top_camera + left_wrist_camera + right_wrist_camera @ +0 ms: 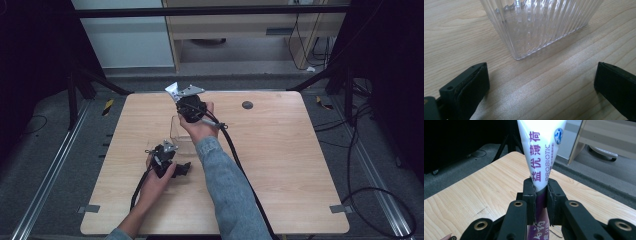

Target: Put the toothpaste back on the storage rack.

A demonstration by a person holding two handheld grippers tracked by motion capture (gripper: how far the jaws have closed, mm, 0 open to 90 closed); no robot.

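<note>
White and purple plastic, printed with the word PROBIOTIC and purple characters, makes up the sachet (541,152) that is pinched in the right gripper (541,192). Both jaws are closed flat against the packet at its narrow waist; the wide white end stands up beyond the pads, while the purple end runs down between the gripper's arms. In the high view this sachet (173,90) shows as a pale corner at the front of the right gripper (181,97), raised above the far middle of the table (280,165).

Directly below and just nearer the person stands a clear ribbed container (181,134), square-cornered and resting upright on the wood. The sachet is above it and not inside it; whether they touch cannot be determined. The left gripper view shows the container's (541,25) lower corner at close range, with its fluted transparent walls meeting the tabletop.

The left gripper (186,168) lies low over the table just beside the container's near side, held in the person's left hand (159,179). Its jaws (541,82) stand wide apart, with bare wood between them and nothing gripped; the container sits just ahead of the gap, not touched by either pad.

A dark round mark (247,105) sits on the table's far edge, well apart from the work.
</note>
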